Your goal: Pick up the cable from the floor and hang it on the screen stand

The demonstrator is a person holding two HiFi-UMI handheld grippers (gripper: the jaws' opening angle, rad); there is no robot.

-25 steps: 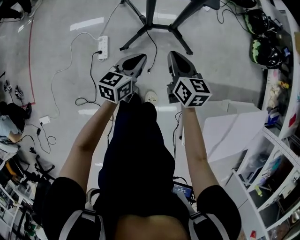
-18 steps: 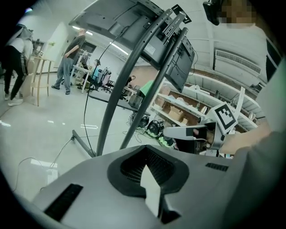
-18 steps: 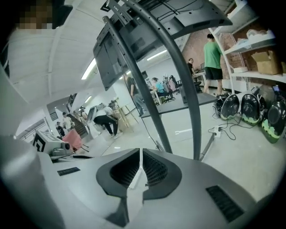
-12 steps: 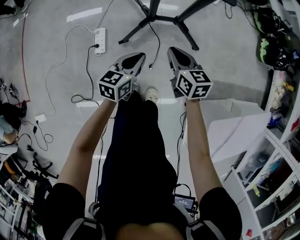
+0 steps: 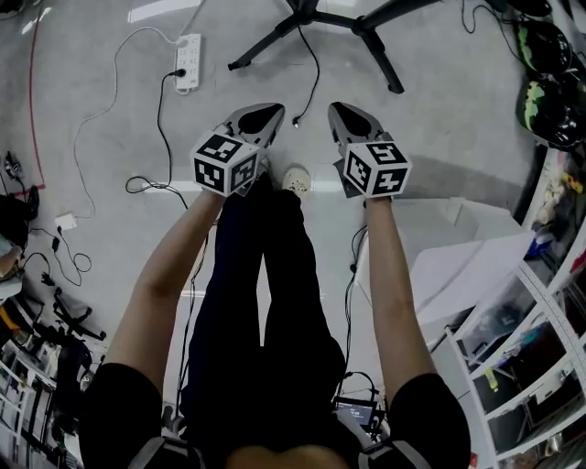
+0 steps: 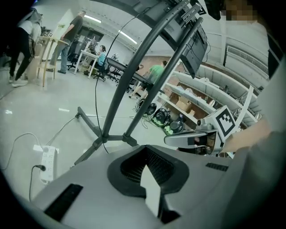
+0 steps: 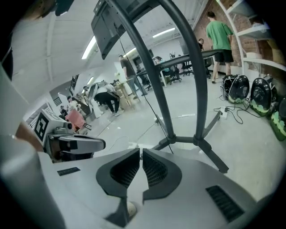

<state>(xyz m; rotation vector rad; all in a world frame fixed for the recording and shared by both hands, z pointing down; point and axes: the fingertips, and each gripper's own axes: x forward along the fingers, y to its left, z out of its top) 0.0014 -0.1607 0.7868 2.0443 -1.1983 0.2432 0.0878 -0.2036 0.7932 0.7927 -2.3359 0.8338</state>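
black cable (image 5: 314, 78) lies on the floor (image 5: 439, 119) by the screen stand (image 5: 316, 23) foot, just ahead of the left gripper (image 5: 273, 112) and right gripper (image 5: 337, 110), both closed and empty; reaching unopened would likely nudge it away.

The floor (image 5: 439, 119) looks smooth and glossy, the screen stand (image 5: 379, 57) matt dark metal, the power strip (image 5: 188, 62) white plastic.
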